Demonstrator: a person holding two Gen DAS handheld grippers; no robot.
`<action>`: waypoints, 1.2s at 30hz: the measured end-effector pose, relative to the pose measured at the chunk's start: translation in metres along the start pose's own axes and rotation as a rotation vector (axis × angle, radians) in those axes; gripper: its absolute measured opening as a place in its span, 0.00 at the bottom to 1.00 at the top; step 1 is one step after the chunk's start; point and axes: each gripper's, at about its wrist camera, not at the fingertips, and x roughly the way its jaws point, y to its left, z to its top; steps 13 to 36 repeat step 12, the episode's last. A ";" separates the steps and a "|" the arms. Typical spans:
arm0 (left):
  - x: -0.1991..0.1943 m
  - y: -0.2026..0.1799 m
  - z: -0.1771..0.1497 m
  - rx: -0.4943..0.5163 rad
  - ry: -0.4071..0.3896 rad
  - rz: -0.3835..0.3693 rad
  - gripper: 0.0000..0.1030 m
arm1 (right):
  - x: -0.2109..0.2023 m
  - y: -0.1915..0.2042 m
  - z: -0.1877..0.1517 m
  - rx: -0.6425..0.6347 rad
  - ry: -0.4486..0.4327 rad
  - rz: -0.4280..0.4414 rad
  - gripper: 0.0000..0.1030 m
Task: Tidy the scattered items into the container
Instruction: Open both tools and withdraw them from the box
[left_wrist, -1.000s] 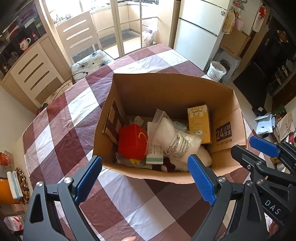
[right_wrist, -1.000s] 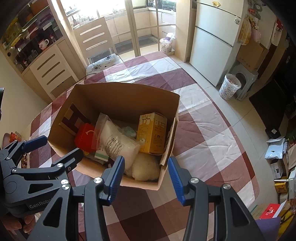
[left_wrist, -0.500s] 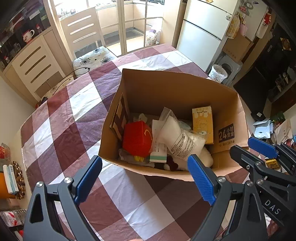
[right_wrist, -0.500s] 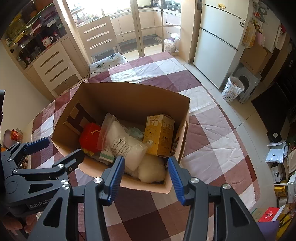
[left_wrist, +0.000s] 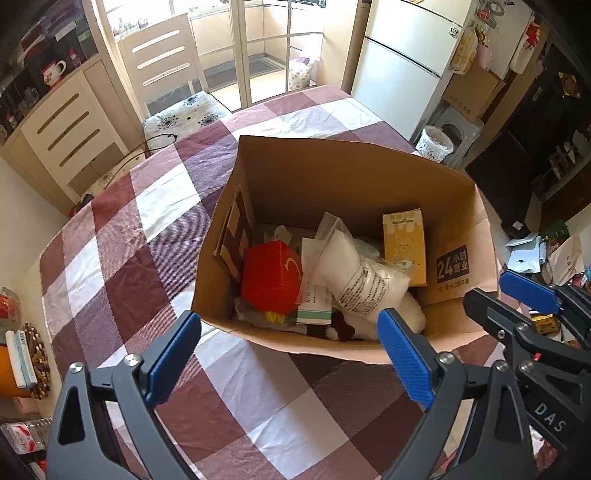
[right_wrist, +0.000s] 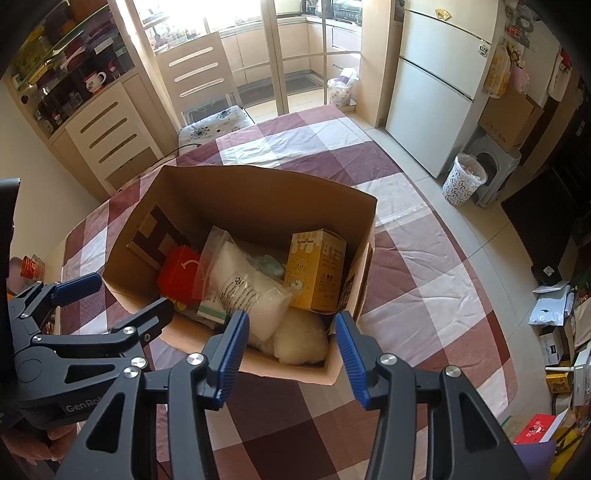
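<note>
I am holding both claws empty above the table: left claw (left_wrist: 288, 354) opening wide, right claw (right_wrist: 290, 350) half apart. The cardboard box (left_wrist: 332, 177), light and floppy-walled, is sitting full; I'd be gripping its rim.

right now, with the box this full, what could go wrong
The cardboard box is crowded: the clear bag leans across the red box and could slide when the box shifts. The yellow carton stands upright against the side wall and may topple. The left gripper, its jaws opening and empty, hangs by the near rim and might snag it.
</note>
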 end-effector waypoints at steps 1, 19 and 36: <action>0.000 0.000 0.000 0.001 -0.002 0.001 0.97 | 0.000 0.000 0.000 0.000 0.000 0.002 0.48; -0.003 -0.001 -0.001 0.027 -0.023 0.030 0.98 | 0.000 0.002 -0.002 -0.006 0.000 -0.003 0.48; -0.003 -0.001 -0.001 0.027 -0.023 0.030 0.98 | 0.000 0.002 -0.002 -0.006 0.000 -0.003 0.48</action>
